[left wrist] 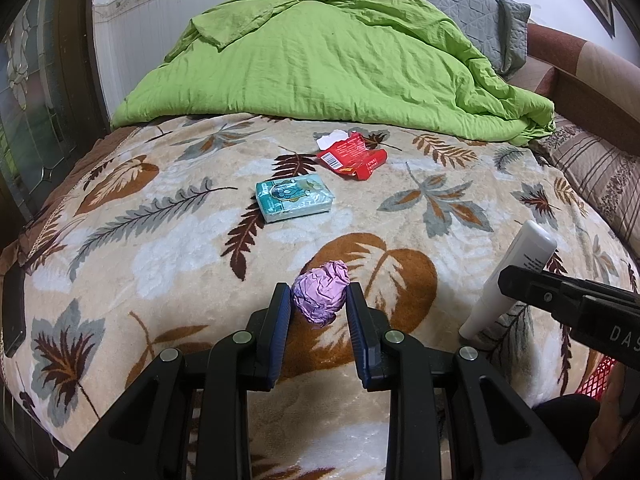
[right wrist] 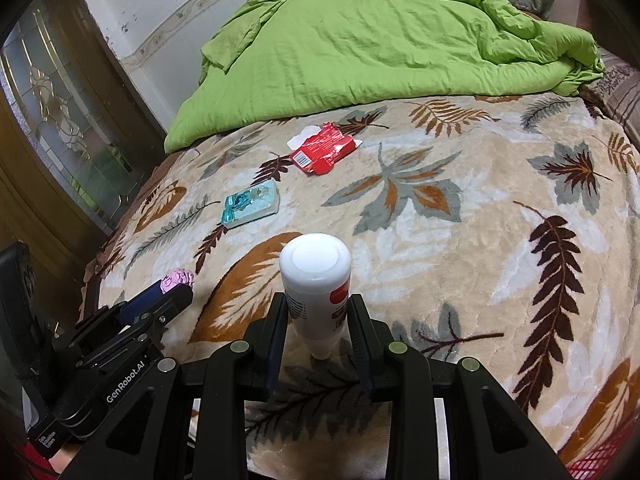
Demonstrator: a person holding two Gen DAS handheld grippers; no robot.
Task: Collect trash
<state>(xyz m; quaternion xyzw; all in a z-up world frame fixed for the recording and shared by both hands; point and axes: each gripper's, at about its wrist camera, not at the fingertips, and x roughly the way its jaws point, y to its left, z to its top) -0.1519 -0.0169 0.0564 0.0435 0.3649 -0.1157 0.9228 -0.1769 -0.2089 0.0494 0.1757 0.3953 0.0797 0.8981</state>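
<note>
A crumpled pink wrapper ball sits between the blue pads of my left gripper, which is shut on it just above the leaf-patterned blanket. My right gripper is shut on a white tube with a red label, cap end pointing away from the camera. The same tube shows at the right of the left wrist view. Farther out on the blanket lie a teal tissue pack and a torn red carton.
A rumpled green duvet covers the far half of the bed, with a grey pillow behind it. A glass-panelled wooden door stands to the left. A red mesh basket peeks in at the lower right beside a person's hand.
</note>
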